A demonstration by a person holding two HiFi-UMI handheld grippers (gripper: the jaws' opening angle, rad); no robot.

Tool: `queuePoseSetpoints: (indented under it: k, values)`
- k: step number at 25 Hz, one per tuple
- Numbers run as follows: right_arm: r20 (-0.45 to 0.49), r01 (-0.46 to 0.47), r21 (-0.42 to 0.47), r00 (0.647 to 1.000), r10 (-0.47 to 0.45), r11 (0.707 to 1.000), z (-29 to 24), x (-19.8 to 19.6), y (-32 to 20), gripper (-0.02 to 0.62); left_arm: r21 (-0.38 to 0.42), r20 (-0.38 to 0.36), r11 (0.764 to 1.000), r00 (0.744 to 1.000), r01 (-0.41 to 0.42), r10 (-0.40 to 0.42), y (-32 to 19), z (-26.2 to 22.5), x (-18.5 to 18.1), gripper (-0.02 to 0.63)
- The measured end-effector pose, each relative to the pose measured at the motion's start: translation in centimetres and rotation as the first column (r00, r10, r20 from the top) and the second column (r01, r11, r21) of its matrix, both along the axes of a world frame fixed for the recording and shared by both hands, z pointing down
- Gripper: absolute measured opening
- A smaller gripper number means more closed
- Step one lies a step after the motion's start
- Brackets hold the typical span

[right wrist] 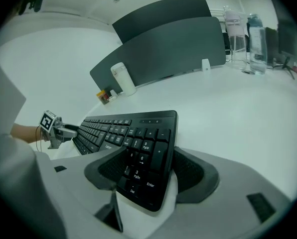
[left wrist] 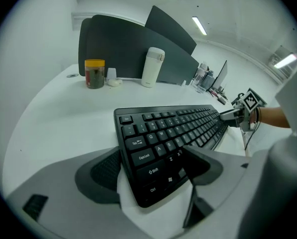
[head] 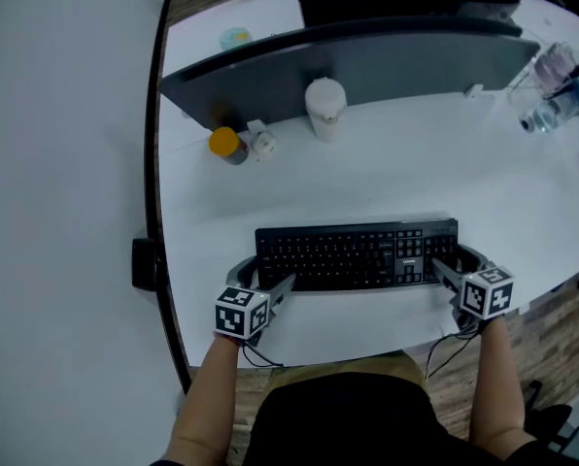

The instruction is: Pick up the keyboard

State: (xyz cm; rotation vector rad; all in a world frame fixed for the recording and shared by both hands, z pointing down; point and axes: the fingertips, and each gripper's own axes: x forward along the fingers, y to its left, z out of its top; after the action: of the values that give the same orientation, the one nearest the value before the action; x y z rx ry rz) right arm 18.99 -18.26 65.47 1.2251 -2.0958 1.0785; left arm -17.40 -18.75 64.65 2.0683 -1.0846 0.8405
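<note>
keyboard (head: 356, 255) sits near the front edge of the white desk (head: 387, 183); whether it has lifted clear is hard to tell. the left gripper (head: 267, 276) is clamped across its left end and the right gripper (head: 453, 263) across its numpad end, their jaws partly covering the end keys.

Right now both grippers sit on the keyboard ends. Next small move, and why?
Probably raise both together, slowly and level. The left gripper and the right gripper each look shut on one end of the keyboard, which seems to lie flat on the table. An even lift should keep it from twisting in the grip.
</note>
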Motion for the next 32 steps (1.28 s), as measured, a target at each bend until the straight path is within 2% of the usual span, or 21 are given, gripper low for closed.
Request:
queuePoseSetpoints:
  k: [9,14,27,32]
  values:
    - [-0.006,-0.009,0.024,1.000,0.009,1.000,0.0,0.0,0.2,0.307,-0.011,0.002,1.000,1.000,0.028,-0.028,-0.1,-0.1,-0.1,0.382]
    - [-0.011,-0.027,0.048,1.000,0.027,0.998,0.0,0.0,0.1,0.307,0.019,0.011,0.998,0.998,0.065,-0.065,-0.5,-0.2,-0.1,0.382]
    - [-0.046,-0.060,0.090,0.997,0.065,0.994,-1.3,-0.3,0.1,0.307,0.037,0.026,0.996,0.996,0.079,-0.080,-0.7,-1.2,-0.5,0.371]
    - [-0.033,-0.082,0.120,0.996,0.087,0.989,-2.3,-0.4,0.0,0.307,0.074,0.035,0.994,0.996,0.074,-0.077,-0.7,-2.3,-0.6,0.371]
